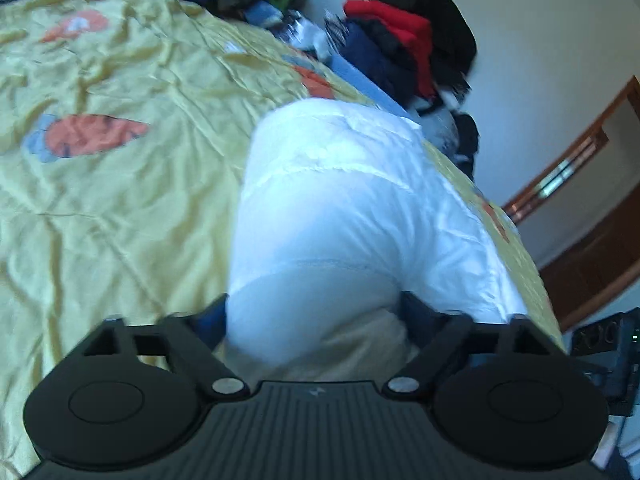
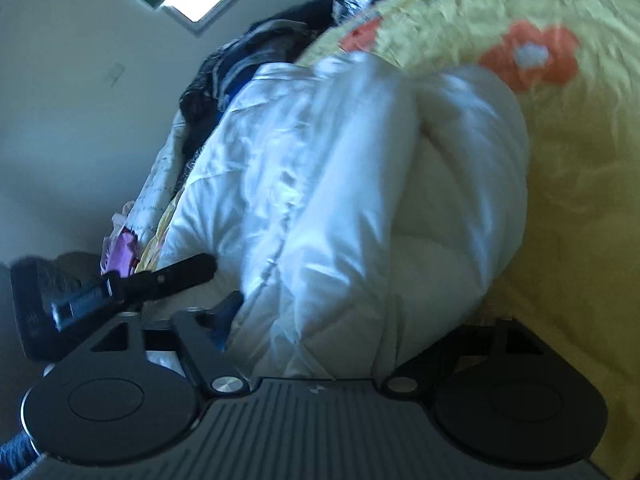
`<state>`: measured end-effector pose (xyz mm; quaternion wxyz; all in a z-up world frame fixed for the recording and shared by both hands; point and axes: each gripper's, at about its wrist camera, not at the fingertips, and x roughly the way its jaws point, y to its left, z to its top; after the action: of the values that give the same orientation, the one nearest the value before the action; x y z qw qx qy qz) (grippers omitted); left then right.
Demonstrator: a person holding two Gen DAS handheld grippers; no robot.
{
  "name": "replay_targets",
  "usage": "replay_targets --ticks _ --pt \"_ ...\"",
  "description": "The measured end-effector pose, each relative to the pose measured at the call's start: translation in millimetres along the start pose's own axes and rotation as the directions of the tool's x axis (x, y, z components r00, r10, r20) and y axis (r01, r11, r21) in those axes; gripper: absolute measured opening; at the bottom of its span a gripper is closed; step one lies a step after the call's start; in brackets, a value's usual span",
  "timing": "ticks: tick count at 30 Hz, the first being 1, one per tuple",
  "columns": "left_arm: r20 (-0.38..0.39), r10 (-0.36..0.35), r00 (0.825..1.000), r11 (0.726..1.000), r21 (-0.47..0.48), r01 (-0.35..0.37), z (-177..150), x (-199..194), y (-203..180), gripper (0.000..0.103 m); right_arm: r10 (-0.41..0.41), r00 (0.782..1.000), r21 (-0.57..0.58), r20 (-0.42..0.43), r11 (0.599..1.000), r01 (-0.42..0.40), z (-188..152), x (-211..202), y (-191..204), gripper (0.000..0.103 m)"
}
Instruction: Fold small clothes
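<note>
I see white garment point(image 1: 352, 216) lying on yellow bedspread point(image 1: 120, 184), bunched, partly folded over itself. Left tool point(image 1: 314, 316) spread wide, garment's near edge sitting between its fingers; pads not pressing cloth as far as I can tell. Right tool point(image 2: 316, 320) also wide, garment bulk filling gap between fingers; right finger hidden behind cloth. Beyond garment, at bed's far edge, pile of dark and red clothes point(image 1: 404, 40).
</note>
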<state>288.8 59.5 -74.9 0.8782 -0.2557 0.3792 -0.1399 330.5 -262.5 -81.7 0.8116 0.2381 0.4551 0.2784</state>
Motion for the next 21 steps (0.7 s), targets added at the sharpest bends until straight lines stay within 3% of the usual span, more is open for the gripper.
replay_targets --ticks 3,6,8,9,11,12,13,15,17,19,21 --pt "0.055 0.02 0.998 0.999 -0.05 -0.017 -3 -20 1 0.096 -0.015 0.999 0.031 0.03 0.999 0.015 -7 -14 -5 0.092" --pt "0.208 0.057 0.976 0.998 0.001 -0.059 -10 -72 -14 0.096 -0.109 0.986 0.057 0.124 0.993 0.103 -16 -44 -3 0.091" --pt "0.324 0.048 0.945 0.988 0.123 -0.092 -21 -109 -35 0.096 -0.222 0.941 0.014 0.253 0.974 0.226 -28 -75 18 0.093" --pt "0.361 0.026 0.932 0.977 0.189 -0.1 -31 -124 -46 0.096 -0.256 0.906 -0.03 0.338 0.959 0.282 -37 -91 34 0.093" --pt "0.404 -0.032 0.914 0.925 0.359 -0.126 -61 -147 -70 0.096 -0.271 0.837 -0.093 0.476 0.931 0.354 -56 -115 63 0.097" --pt "0.415 -0.052 0.908 0.88 0.448 -0.155 -79 -151 -80 0.096 -0.25 0.818 -0.119 0.517 0.926 0.359 -65 -122 77 0.1" --pt "0.412 -0.062 0.909 0.822 0.538 -0.188 -97 -151 -89 0.096 -0.206 0.82 -0.144 0.534 0.934 0.328 -71 -127 88 0.102" --pt "0.363 -0.062 0.93 0.712 0.669 -0.214 -127 -138 -100 0.096 -0.049 0.888 -0.226 0.457 0.959 0.169 -76 -118 105 0.102" --pt "0.3 -0.045 0.953 0.652 0.731 -0.199 -145 -123 -103 0.096 0.039 0.934 -0.25 0.355 0.967 0.055 -74 -95 110 0.102" --pt "0.257 0.038 0.966 0.637 0.739 -0.221 -149 -103 -96 0.096 -0.038 0.959 -0.215 0.28 0.971 0.101 -69 -63 104 0.102" --pt "0.22 0.148 0.964 0.677 0.688 -0.261 -143 -83 -79 0.097 -0.147 0.96 -0.16 0.238 0.969 0.188 -69 -44 83 0.094"
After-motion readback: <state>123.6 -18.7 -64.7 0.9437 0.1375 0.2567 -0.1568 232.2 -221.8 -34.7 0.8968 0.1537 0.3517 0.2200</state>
